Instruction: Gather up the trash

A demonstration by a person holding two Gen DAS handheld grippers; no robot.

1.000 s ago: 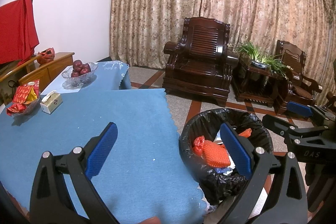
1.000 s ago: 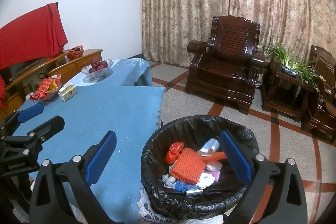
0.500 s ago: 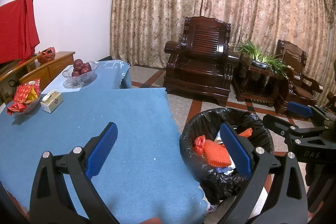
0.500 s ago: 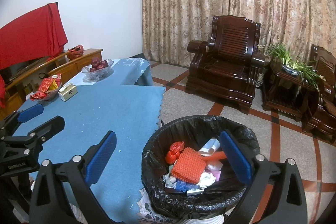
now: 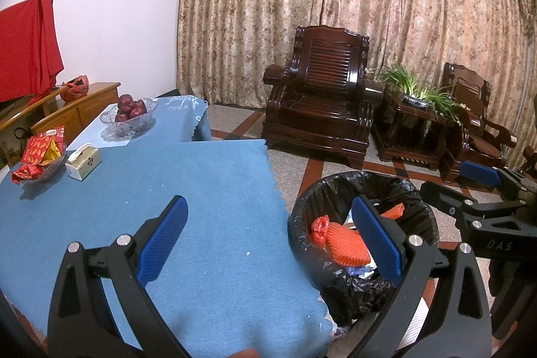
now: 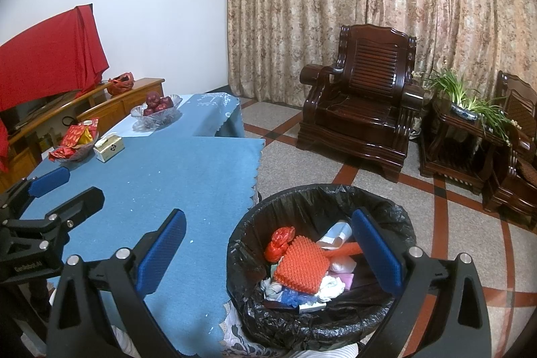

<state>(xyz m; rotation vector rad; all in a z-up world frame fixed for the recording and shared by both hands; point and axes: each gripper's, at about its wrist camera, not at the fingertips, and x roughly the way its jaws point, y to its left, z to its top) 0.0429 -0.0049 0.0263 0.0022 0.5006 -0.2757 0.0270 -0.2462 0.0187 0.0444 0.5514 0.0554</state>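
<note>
Left gripper and right gripper, each spread wide and empty; black-lined trash bin beside the blue-clothed table, holding an orange mesh bag, red plastic bag and crumpled papers.

one bin, two armchairs, perhaps four apples

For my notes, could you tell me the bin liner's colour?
Black bin liner, clearest in the right wrist view.
</note>
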